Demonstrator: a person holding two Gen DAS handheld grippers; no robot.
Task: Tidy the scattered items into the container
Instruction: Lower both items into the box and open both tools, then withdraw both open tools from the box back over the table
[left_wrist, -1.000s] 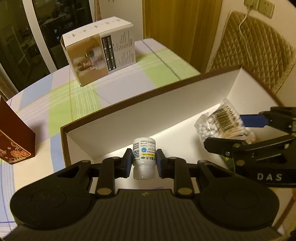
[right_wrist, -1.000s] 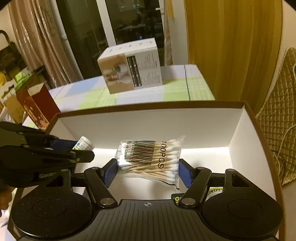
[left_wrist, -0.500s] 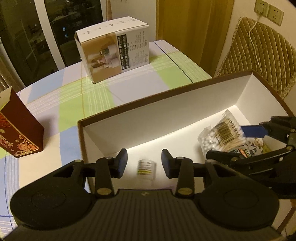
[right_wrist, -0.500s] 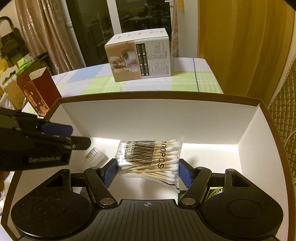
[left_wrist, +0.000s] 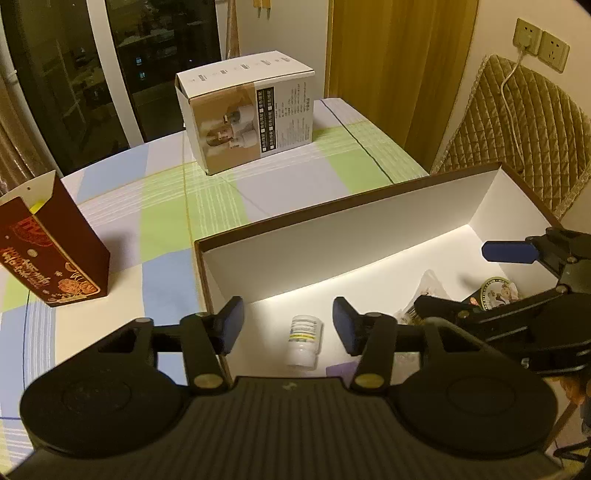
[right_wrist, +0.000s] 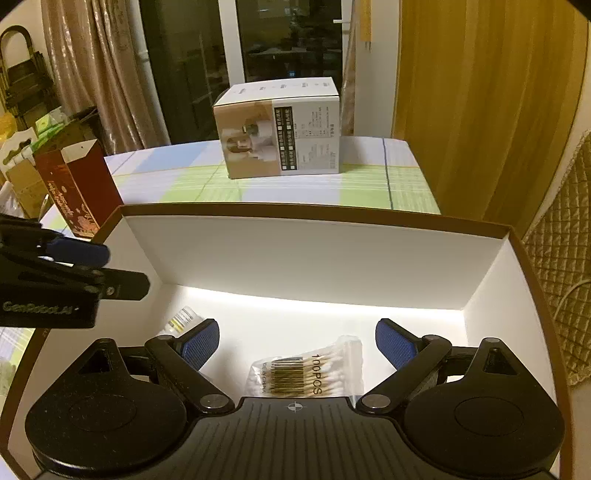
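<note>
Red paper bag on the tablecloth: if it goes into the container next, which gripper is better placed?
Probably left. The left gripper is open over the container's end nearest the red bag; the right gripper is farther off.

I see container (right_wrist: 314, 254): white inside, brown rim. Bottle (left_wrist: 304, 341) white, yellow band on label. Swab pack (right_wrist: 306, 373): clear, white tips, black barcode. My jaws: black, blue pads. Surface (left_wrist: 221, 195) cloth: green, lavender, blue checks. Carton (left_wrist: 245, 114) at 12 o'clock white and tan; bag (left_wrist: 51, 251) at 9 dark red, gold print.

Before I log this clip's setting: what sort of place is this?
Probably a home dining room at night: checked tablecloth, curtained dark glass door, quilted chair pad beside a wall socket.
</note>
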